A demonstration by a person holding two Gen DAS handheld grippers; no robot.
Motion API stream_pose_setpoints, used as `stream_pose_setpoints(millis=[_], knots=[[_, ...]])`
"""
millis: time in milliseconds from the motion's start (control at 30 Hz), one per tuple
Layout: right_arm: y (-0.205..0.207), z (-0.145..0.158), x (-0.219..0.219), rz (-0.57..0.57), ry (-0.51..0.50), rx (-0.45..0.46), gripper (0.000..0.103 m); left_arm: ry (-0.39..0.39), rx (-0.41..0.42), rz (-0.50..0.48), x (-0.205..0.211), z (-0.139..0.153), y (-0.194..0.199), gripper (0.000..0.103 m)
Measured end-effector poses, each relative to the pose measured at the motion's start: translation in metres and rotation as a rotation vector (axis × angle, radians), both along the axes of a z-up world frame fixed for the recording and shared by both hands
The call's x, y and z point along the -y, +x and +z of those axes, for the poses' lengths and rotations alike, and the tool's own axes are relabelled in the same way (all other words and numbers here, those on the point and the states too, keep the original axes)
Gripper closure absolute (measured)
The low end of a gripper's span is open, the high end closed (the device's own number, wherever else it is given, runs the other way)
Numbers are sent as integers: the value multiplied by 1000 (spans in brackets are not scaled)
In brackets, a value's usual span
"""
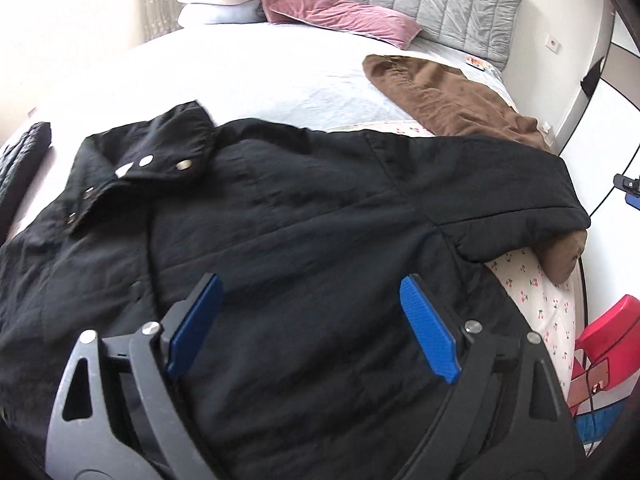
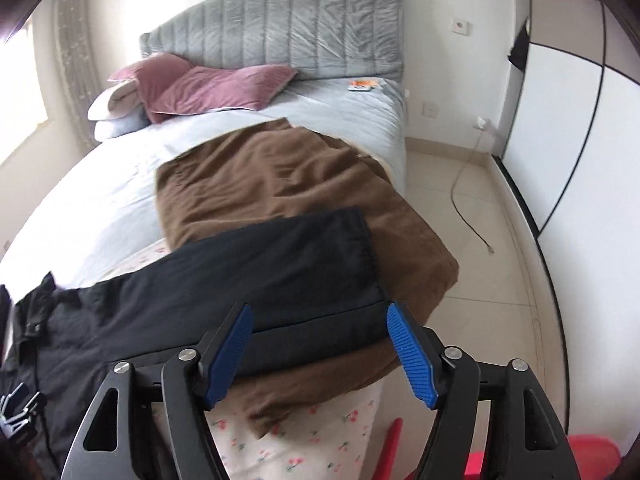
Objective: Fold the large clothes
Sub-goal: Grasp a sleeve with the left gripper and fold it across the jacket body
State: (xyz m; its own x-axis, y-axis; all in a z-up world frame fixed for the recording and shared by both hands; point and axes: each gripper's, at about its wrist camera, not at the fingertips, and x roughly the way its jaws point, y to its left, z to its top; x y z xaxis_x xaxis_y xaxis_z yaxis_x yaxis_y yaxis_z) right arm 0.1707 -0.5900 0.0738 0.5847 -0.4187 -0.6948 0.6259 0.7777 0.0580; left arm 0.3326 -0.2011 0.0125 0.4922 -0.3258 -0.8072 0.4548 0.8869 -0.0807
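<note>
Left tool (image 1: 310, 300): held apart above the black jacket (image 1: 280, 220), nothing gripped.
Jacket: spread on the bed (image 1: 248, 72) (collar snaps showing).
Right tool (image 2: 319, 330): held apart over the jacket sleeve (image 2: 312, 256), which is laid on a brown blanket (image 2: 280, 176).

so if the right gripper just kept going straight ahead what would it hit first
Most likely the black jacket's sleeve, lying right between the open jaws of the right gripper; the brown blanket lies beyond. Depth is hard to judge.
</note>
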Motion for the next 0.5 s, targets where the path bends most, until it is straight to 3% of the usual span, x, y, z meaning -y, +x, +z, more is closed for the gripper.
stream_pose_setpoints(millis=[67, 200, 400, 500], knots=[[-3, 14, -37, 85, -14, 3, 16, -14, -30, 55, -39, 13, -9, 7], [-3, 24, -112, 265, 12, 20, 13, -58, -79, 166, -123, 34, -29, 1], [5, 11, -215, 433, 64, 8, 13, -101, -148, 332, -248, 53, -52, 1], [4, 0, -255, 496, 102, 12, 13, -120, -131, 435, -313, 60, -63, 1]])
